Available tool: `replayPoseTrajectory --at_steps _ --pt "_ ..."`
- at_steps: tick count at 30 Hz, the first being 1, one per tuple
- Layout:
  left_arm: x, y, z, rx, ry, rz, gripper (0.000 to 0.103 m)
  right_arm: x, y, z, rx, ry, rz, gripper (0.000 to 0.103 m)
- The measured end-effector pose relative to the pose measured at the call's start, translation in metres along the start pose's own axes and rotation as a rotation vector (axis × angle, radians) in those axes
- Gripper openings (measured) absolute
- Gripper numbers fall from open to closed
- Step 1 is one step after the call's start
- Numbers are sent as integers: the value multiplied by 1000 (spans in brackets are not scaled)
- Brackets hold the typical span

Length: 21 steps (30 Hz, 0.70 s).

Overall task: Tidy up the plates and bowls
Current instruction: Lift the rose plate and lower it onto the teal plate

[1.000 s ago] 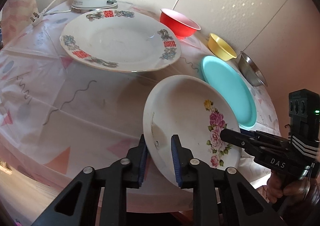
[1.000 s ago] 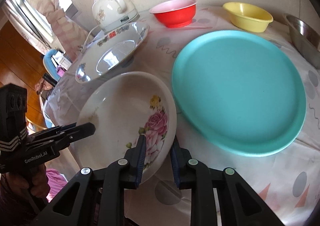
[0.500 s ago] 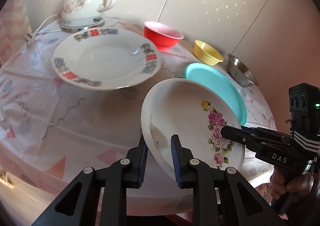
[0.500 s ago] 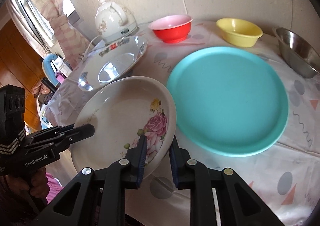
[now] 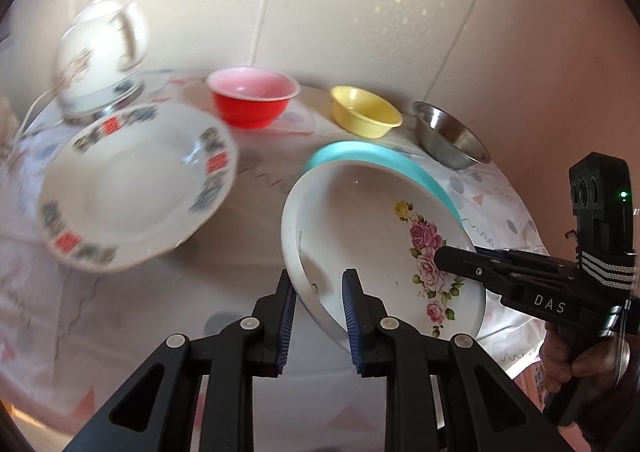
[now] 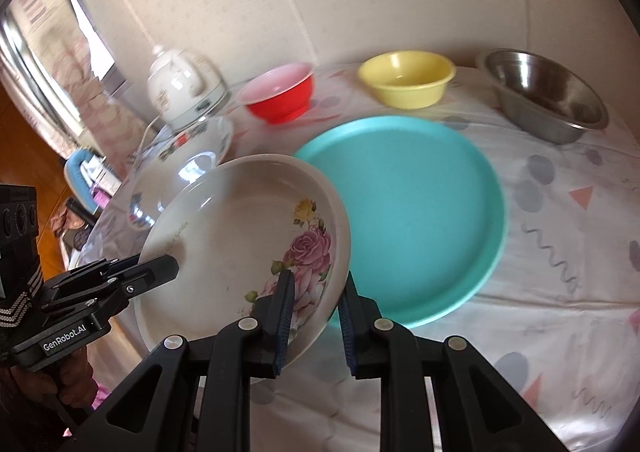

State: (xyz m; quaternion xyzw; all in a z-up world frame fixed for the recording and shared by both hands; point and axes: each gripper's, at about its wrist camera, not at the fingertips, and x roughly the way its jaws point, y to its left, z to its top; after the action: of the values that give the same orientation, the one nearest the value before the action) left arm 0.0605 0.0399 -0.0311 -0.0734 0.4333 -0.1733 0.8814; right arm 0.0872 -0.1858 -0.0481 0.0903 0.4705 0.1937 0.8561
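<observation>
Both hand-held grippers clamp the rose plate [image 5: 372, 236] by opposite rims, the left hand-held gripper [image 5: 318, 316] on its near-left edge and the right hand-held gripper [image 6: 314, 316] on the flowered edge, holding it tilted above the tabletop [image 6: 560, 292]. The teal plate [image 6: 420, 220] lies just beyond and to the right, the plate's far edge overlapping it in view. The red bowl [image 5: 254, 96], yellow bowl [image 5: 366, 116] and steel bowl [image 5: 450, 134] stand empty at the back.
</observation>
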Motion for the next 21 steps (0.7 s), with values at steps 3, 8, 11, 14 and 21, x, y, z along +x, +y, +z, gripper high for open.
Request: replayPoseTrajectory --at_steps 3,8,11,14,21 --pt "11 -10 13 33 0 -5 24 0 -12 6 22 -2 -27 22" --pt "29 -18 31 49 6 -16 24 6 -29 15 71 10 -48 22" --pt "42 -22 38 51 19 -15 24 11 -37 19 88 15 -63 22" --pt "52 -25 42 57 27 -13 24 16 -44 20 105 19 -75 22" --pt "79 -33 47 64 64 -6 24 24 -56 24 115 36 -137 22"
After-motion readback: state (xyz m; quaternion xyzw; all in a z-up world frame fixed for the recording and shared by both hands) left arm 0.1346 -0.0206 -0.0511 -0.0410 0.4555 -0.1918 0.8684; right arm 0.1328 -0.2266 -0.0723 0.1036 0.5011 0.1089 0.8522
